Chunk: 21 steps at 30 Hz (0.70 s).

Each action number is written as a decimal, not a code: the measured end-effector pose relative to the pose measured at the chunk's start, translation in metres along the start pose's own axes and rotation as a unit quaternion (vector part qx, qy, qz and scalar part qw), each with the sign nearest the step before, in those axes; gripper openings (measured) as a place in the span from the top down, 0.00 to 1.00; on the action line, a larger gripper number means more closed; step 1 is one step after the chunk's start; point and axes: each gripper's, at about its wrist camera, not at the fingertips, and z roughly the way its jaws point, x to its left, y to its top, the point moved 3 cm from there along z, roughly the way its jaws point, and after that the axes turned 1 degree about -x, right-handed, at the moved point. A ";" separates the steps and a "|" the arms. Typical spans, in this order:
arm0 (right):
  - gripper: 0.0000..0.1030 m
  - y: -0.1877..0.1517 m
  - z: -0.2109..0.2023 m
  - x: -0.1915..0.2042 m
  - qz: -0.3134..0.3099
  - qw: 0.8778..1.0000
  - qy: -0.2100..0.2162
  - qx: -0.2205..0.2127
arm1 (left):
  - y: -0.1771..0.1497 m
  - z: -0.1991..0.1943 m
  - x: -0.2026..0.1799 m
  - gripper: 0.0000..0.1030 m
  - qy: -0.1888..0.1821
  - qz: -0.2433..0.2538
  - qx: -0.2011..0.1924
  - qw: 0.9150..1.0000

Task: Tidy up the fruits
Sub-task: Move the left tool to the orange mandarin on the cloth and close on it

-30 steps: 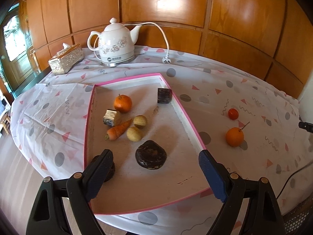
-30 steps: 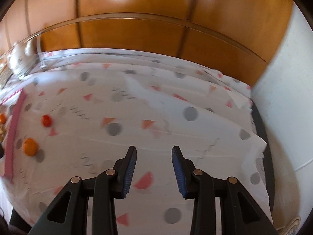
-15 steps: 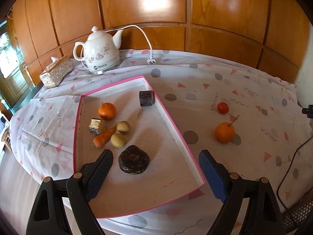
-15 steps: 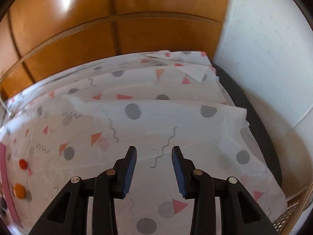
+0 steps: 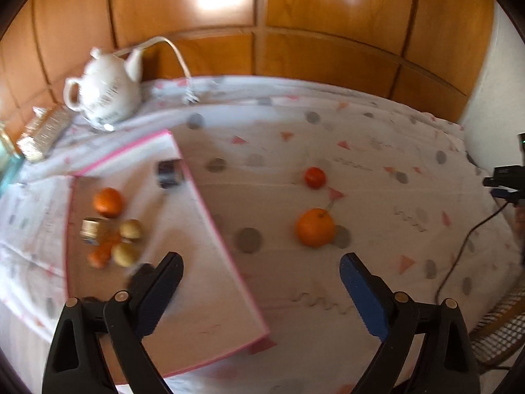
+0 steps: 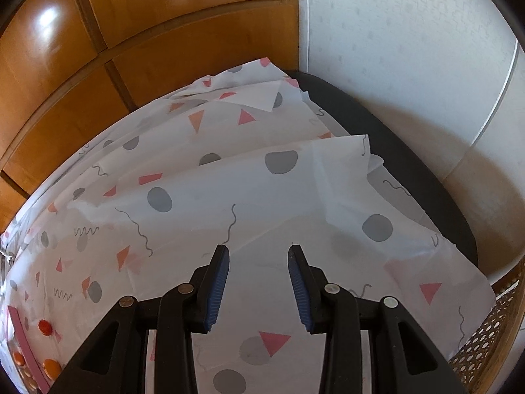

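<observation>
In the left wrist view an orange [image 5: 315, 227] with a stem and a small red fruit [image 5: 315, 177] lie on the patterned cloth, right of the pink-rimmed tray [image 5: 210, 216]. The tray holds another orange [image 5: 107, 202], a carrot [image 5: 101, 252], two yellowish fruits [image 5: 130, 229], a gold block [image 5: 90, 228] and a dark cube [image 5: 169, 173]. My left gripper [image 5: 261, 257] hovers short of the loose orange, its jaws opening with nothing between them. My right gripper [image 6: 258, 249] stands slightly open and empty over bare cloth near the table's right corner.
A white teapot [image 5: 105, 98] with its cord and a tissue box [image 5: 44, 131] stand at the back left. A black cable [image 5: 466, 252] and a wicker basket [image 5: 502, 328] lie at the right. The table's dark edge [image 6: 410, 170] meets a white wall [image 6: 410, 65].
The left view has swung right: the tray slid leftward and the loose orange now sits ahead of the wider jaws. The right view rolled and turned toward the table's right corner.
</observation>
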 end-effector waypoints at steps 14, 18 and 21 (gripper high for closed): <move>0.64 -0.001 -0.003 0.008 -0.018 1.000 0.022 -0.002 | 0.015 0.055 -0.049 0.39 -0.037 0.061 0.064 0.995; 0.64 0.000 -0.005 0.008 -0.016 1.000 0.024 -0.004 | 0.019 0.069 -0.052 0.39 -0.025 0.064 0.068 0.995; 0.64 0.004 -0.009 -0.004 0.012 1.000 0.016 -0.018 | 0.020 0.075 -0.052 0.39 -0.020 0.063 0.069 0.995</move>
